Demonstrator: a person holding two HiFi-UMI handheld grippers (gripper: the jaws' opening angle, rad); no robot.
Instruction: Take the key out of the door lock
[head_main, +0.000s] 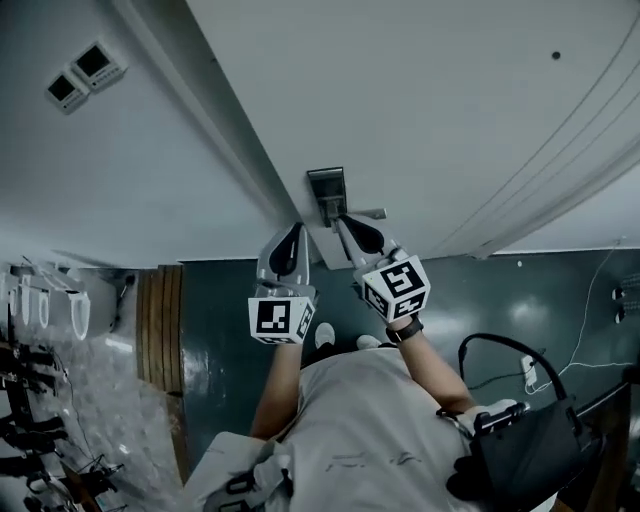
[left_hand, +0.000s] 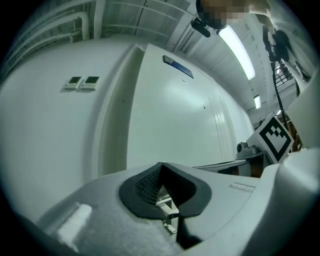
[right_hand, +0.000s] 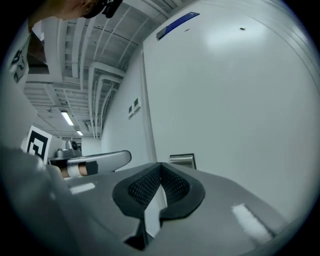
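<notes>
Key (left_hand: 167, 209) sits pinched in the clenched jaws of the left gripper (left_hand: 161, 175), clear of the lock. Its long axis runs along the jaws, and the thin free end points back toward that gripper's camera. It is a small piece of pale silver metal with a stepped edge. Both forearms reach out to the white door (head_main: 420, 120). The right gripper (head_main: 344, 221), clenched on nothing, has its tips near the lock plate (head_main: 327, 186).

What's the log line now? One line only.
phase: at door lock | left tool: shut, unidentified metal piece at jaws | right tool: shut, empty
</notes>
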